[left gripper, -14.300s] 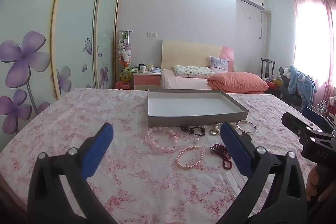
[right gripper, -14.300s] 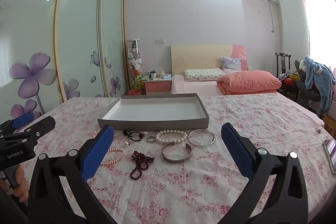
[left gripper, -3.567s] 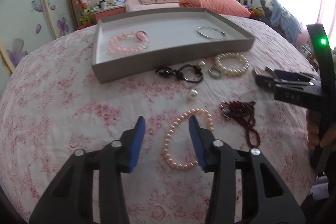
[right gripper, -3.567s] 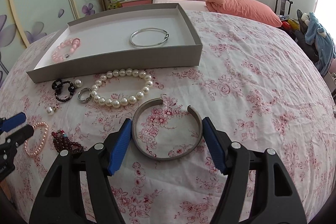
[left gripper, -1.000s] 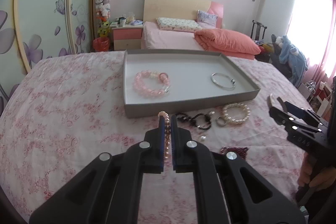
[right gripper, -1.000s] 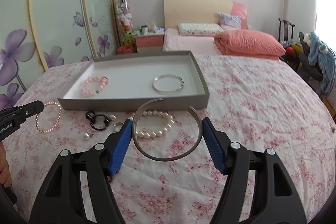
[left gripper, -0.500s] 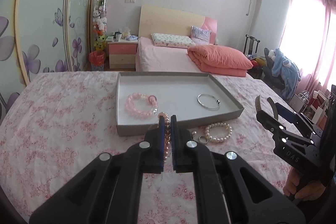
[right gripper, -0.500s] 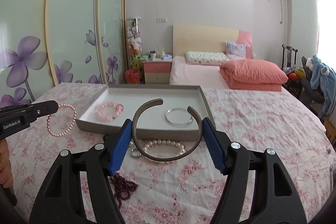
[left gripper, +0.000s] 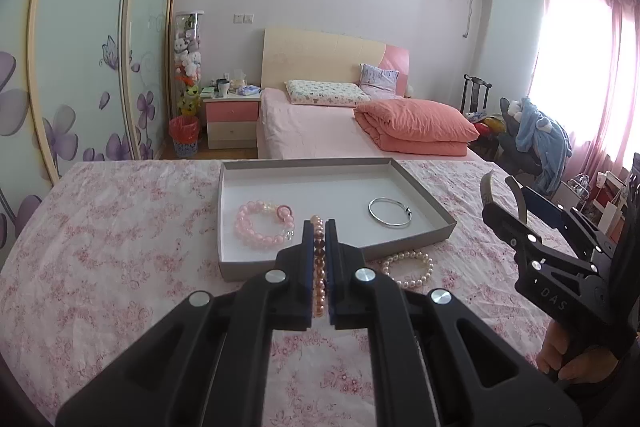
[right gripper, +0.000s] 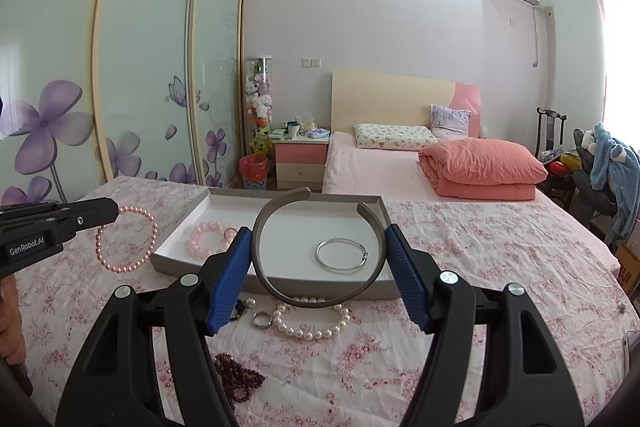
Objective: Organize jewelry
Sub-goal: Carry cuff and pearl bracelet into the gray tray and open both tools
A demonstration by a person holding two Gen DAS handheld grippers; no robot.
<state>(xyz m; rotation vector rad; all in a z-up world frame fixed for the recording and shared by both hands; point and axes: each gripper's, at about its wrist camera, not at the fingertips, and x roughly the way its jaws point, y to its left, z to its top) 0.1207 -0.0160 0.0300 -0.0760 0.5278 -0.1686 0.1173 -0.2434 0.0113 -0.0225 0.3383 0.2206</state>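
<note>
My left gripper is shut on a pink pearl bracelet, which hangs from its tip in the right wrist view, just left of the tray. The right gripper is shut on a grey open cuff bangle, held flat in front of the grey tray, above its front wall. Inside the tray lie a chunky pink bead bracelet and a thin silver bangle. A white pearl bracelet lies on the bedspread before the tray.
A silver ring, black beads and dark red beads lie on the floral bedspread near me. A person's hand holds the right gripper's handle. Beyond stand a second bed, a bedside table and sliding wardrobe doors.
Both grippers have risen off the bedspread with their pieces still held and tilted up, so the tray sits lower in both views. The jaws have not changed.
</note>
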